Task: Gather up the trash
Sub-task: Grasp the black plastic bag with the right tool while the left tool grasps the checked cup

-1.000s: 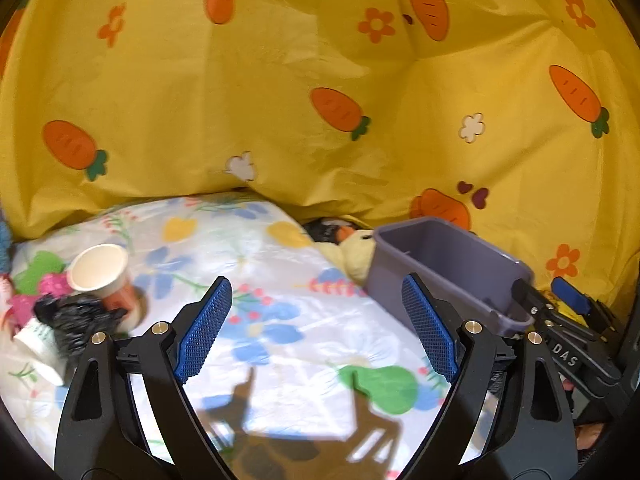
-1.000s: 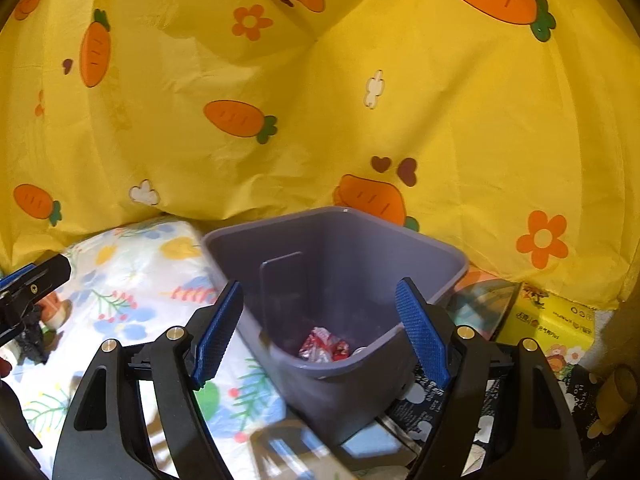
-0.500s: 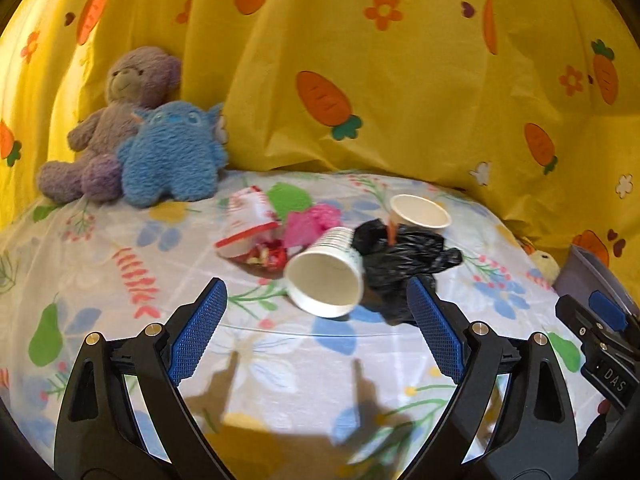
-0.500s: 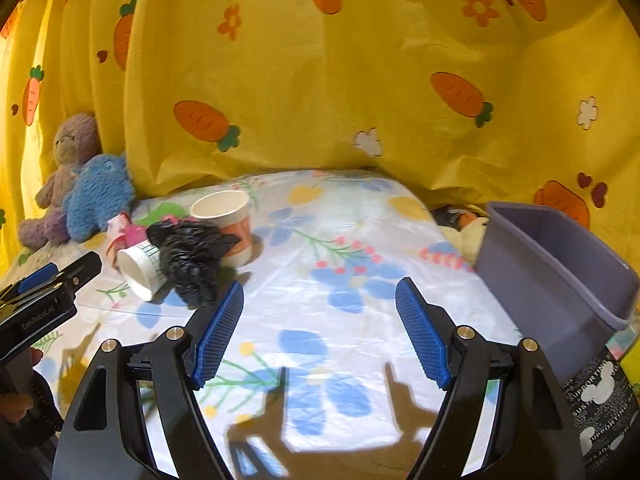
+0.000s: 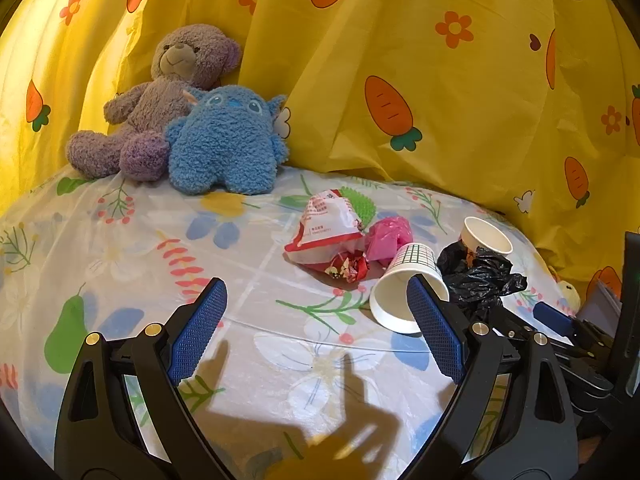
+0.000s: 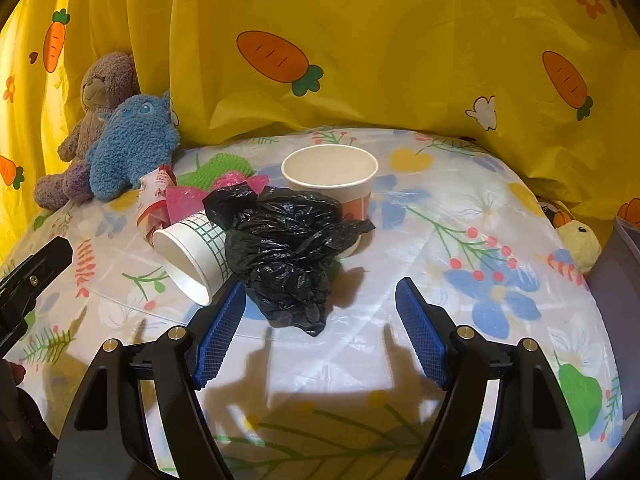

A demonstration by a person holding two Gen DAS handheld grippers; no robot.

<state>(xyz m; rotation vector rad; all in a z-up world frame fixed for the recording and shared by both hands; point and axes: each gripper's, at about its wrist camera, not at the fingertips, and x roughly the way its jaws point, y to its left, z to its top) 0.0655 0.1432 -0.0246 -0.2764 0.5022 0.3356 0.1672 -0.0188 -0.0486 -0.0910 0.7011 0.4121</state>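
Black, crumpled plastic bag (image 6: 286, 248) lies just ahead of the right gripper (image 6: 320, 328), whose wide, empty fingers could pinch its light, soft folds anywhere; the left gripper (image 5: 316, 332) is likewise wide and empty.

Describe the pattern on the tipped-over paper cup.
A green grid on white, on the tipped-over paper cup; clearest in the left wrist view.

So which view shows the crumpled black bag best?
The right wrist view: the black bag lies whole and central, just ahead of the fingers. In the left wrist view it sits far right, partly hidden behind a finger.
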